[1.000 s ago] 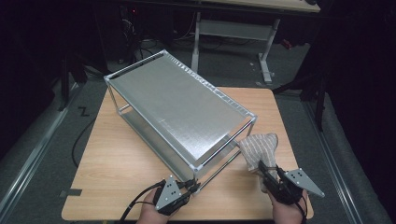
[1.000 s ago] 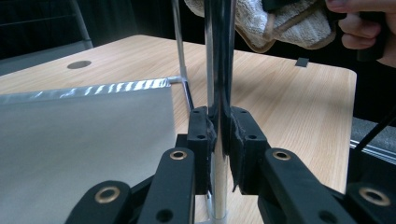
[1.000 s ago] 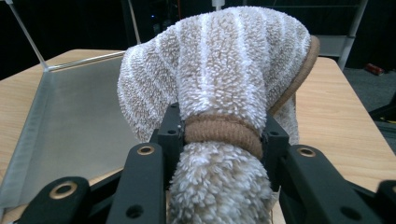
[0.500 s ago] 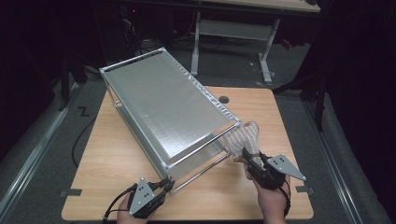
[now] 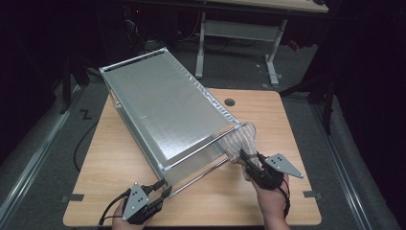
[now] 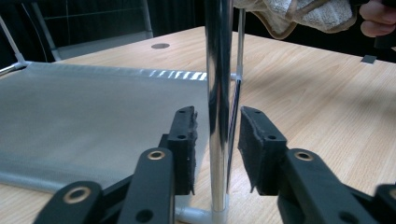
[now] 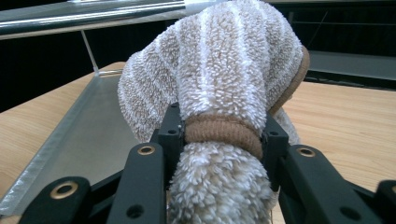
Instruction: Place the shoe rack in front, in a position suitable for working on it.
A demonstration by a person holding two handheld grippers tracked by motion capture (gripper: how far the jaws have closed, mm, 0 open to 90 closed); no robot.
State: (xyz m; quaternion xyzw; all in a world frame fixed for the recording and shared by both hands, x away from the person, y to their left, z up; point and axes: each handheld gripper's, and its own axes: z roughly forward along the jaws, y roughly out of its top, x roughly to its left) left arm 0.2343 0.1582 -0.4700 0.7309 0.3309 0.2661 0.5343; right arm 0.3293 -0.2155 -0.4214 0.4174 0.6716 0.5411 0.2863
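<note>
High view: a metal rack [image 5: 167, 115] with mesh shelves stands tilted on a wooden table [image 5: 287, 120], its far end reaching past the table's far-left edge. The left gripper [image 5: 164, 190] sits at the near-left edge, at the rack's near corner post. The right gripper [image 5: 245, 160] is at the near right, clamped on a striped towel [image 5: 239, 139] that rests against the rack's near-right corner. A round hole [image 5: 230, 102] marks the tabletop beyond. Left gripper view: the jaws have just been opening and stand apart on either side of a shiny upright post [image 6: 217, 93] of the rack, pads clear of it; the lower mesh shelf [image 6: 93, 112] spreads to the left, and the towel [image 6: 303, 14] and a hand [image 6: 376, 18] appear at the top right. Right gripper view: the jaws press on the bunched towel [image 7: 219, 79] at its brown hem band [image 7: 222, 130]; the towel bulges above the pads, with a rack rail [image 7: 93, 18] across the top and a mesh shelf [image 7: 88, 140] below left.
</note>
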